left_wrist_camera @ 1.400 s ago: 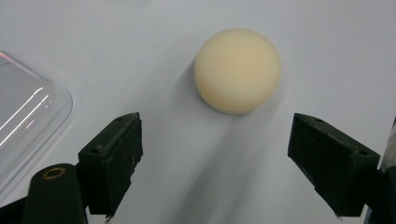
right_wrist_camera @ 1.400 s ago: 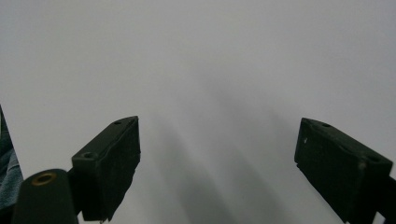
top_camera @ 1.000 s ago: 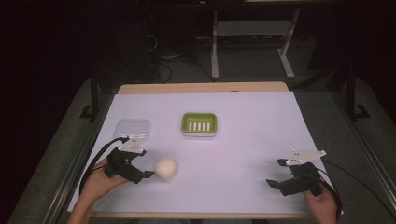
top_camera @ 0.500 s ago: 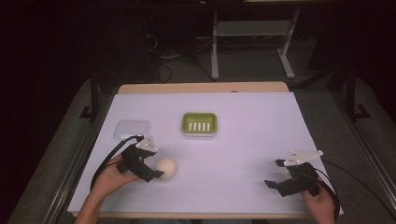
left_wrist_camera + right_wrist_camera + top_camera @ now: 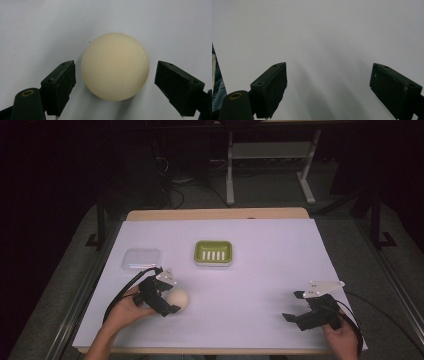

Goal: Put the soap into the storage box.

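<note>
Cream ball [image 5: 115, 66], round and matte, lying on the white surface [image 5: 260, 270] in the lower left of the high view, centred in the left gripper view. Flanked there by the two black jaws of the left hand-held gripper [image 5: 115, 86], spread wide, a sliver of white visible between the ball and each jaw, so not clamped on it. In the high view, same left hand-held gripper [image 5: 167, 300] seen just left of the ball [image 5: 178, 298], held by the person's left hand [image 5: 131, 304], forearm entering from the bottom left edge, black cable looping back from the tool toward the lower left. Above and left of the ball, a clear flat plastic container [image 5: 141, 259] resting on the surface, apart from the tool. Further toward the centre of the frame, a green rectangular dish [image 5: 213, 252] with a row of pale slots in its floor, well apart from the ball. Far off in the lower right, right hand-held gripper [image 5: 299, 306] gripped by the right hand [image 5: 342, 335], grey three-cornered plate on top, cable trailing to the right edge. In the right gripper view, jaws of that right hand-held gripper [image 5: 328, 87] wide apart over bare white surface [image 5: 324, 37], nothing between them, soft shadows falling ahead; a strip of blue fabric [image 5: 216, 82] at the left edge. Beyond the surface in the upper frame, dark floor, cables and pale frame legs.
</note>
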{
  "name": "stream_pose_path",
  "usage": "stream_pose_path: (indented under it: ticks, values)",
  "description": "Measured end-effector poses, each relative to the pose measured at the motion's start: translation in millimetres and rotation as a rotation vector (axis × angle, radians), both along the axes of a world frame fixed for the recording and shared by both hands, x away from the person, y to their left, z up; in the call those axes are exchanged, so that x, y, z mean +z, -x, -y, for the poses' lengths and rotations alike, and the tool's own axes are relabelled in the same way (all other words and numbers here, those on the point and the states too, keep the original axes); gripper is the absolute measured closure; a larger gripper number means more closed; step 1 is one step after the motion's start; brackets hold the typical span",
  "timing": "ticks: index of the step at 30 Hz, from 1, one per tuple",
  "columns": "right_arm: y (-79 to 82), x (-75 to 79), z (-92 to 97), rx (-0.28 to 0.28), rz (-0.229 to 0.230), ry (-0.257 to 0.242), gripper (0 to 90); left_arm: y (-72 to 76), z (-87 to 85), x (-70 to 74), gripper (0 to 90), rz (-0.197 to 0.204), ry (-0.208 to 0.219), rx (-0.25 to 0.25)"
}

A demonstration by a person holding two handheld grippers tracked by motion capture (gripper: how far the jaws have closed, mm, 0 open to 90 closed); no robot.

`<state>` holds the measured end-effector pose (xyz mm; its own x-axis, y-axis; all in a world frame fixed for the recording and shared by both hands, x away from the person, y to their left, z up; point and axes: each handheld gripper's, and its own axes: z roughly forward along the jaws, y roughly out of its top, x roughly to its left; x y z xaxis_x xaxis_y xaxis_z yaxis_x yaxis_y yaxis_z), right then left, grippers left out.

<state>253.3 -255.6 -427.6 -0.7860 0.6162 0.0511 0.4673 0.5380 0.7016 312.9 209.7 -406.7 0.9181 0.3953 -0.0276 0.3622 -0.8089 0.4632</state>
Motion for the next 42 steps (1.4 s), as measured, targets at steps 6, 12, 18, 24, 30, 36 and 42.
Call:
stream_pose_path:
  ticks: [6,12,18,24,30,36,42]
  values:
    - [-0.2,-0.2,-0.9,0.003,-0.002,0.003,13.6,-1.7,2.7,-2.0,16.6,-0.004,-0.018,-0.007]
    - [0.1,-0.2,-1.3,0.005,-0.001,0.003,13.6,-2.0,7.8,-7.5,16.8,-0.005,-0.036,0.002]
    - [0.2,-0.2,-1.8,0.006,-0.002,0.001,13.6,-3.7,11.8,-13.1,17.4,-0.014,-0.058,0.006]
    - [0.2,-0.1,-2.3,0.009,-0.001,0.001,13.6,-4.9,12.9,-15.4,21.8,-0.027,-0.046,0.012]
    - [0.5,0.1,-2.4,0.010,-0.001,0.001,13.6,-6.2,13.9,-15.3,23.5,-0.029,-0.054,0.003]
    - [1.2,0.4,-2.9,0.008,-0.003,0.001,13.6,-6.5,14.1,-15.8,23.9,-0.030,-0.052,0.004]
    - [1.2,0.4,-2.9,0.008,-0.003,0.000,13.6,-5.9,14.9,-16.0,24.0,-0.027,-0.053,0.008]
